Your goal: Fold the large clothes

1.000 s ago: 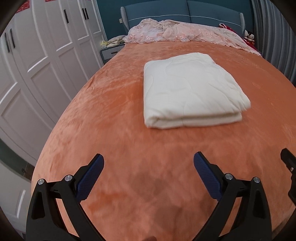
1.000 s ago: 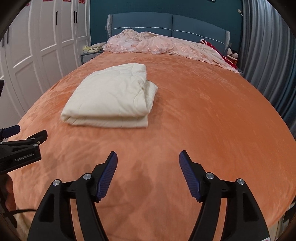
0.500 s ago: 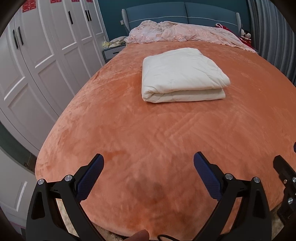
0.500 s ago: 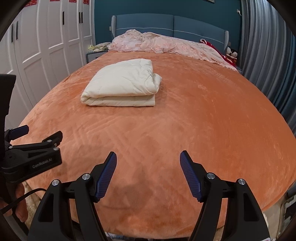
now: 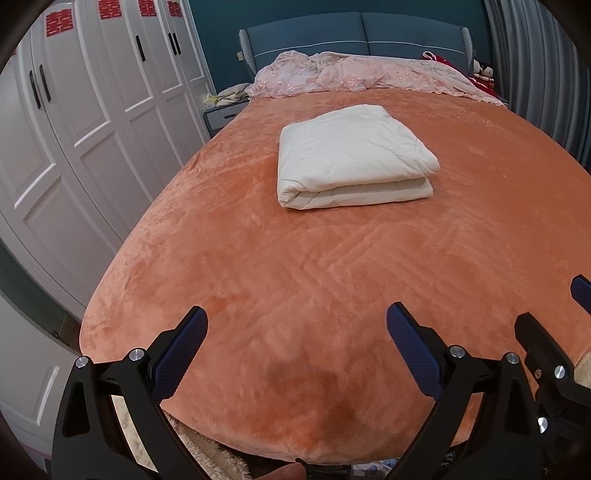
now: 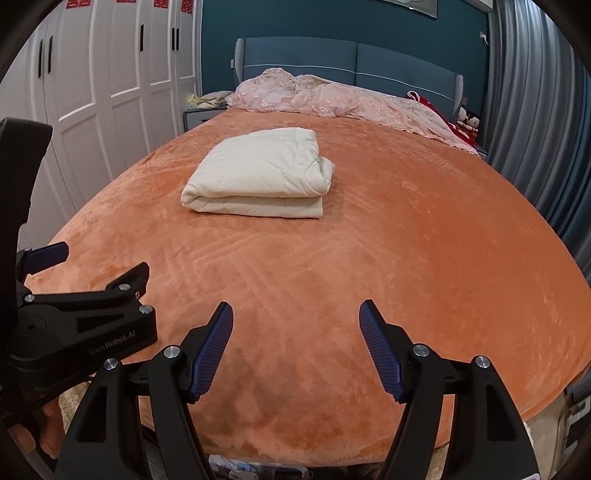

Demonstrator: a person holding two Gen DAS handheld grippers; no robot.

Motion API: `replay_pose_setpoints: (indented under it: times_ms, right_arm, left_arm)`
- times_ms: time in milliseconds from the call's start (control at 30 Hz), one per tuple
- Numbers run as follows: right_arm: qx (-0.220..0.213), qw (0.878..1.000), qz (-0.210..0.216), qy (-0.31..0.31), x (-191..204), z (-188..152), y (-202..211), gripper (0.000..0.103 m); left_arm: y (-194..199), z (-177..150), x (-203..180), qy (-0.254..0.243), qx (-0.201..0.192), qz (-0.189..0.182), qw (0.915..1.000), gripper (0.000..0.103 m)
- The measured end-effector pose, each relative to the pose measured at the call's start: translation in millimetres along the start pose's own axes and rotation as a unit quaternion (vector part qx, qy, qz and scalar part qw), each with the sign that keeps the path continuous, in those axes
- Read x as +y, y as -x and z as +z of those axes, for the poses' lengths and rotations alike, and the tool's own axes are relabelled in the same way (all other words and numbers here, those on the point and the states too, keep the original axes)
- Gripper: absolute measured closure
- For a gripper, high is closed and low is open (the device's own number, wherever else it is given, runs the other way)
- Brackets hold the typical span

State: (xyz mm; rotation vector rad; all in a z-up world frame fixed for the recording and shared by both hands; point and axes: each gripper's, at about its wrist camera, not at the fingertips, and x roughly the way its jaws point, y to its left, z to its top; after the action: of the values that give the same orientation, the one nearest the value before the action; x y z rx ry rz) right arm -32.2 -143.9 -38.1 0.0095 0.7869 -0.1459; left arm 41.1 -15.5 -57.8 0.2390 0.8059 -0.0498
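Note:
A cream quilted cloth (image 5: 351, 155) lies folded into a thick rectangle in the middle of the orange bed cover (image 5: 295, 280). It also shows in the right wrist view (image 6: 258, 177). My left gripper (image 5: 297, 332) is open and empty, held above the foot end of the bed, far from the fold. My right gripper (image 6: 295, 332) is open and empty, also at the foot end. The left gripper shows at the left of the right wrist view (image 6: 85, 284), and the right gripper's fingers (image 5: 535, 336) show at the right edge of the left wrist view.
A crumpled pink cover (image 5: 354, 74) lies by the blue headboard (image 5: 354, 33). White wardrobe doors (image 5: 92, 110) run along the left side. Grey curtains (image 6: 535, 110) hang on the right. A bedside cabinet (image 5: 221, 110) stands at the far left corner.
Both grippers have pulled back from the folded cloth toward the foot of the bed and risen. The cloth now looks farther away. Both jaws stay open.

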Motion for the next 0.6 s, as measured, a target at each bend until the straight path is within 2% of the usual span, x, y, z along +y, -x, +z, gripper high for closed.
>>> replay_pose_setpoints:
  times_ms: [600]
  right_arm:
    - [-0.013, 1.0, 0.002, 0.002, 3, 2, 13, 0.034]
  left_arm:
    - [13, -2, -2, 0.0, -0.01, 0.003, 0.9999, 0.008]
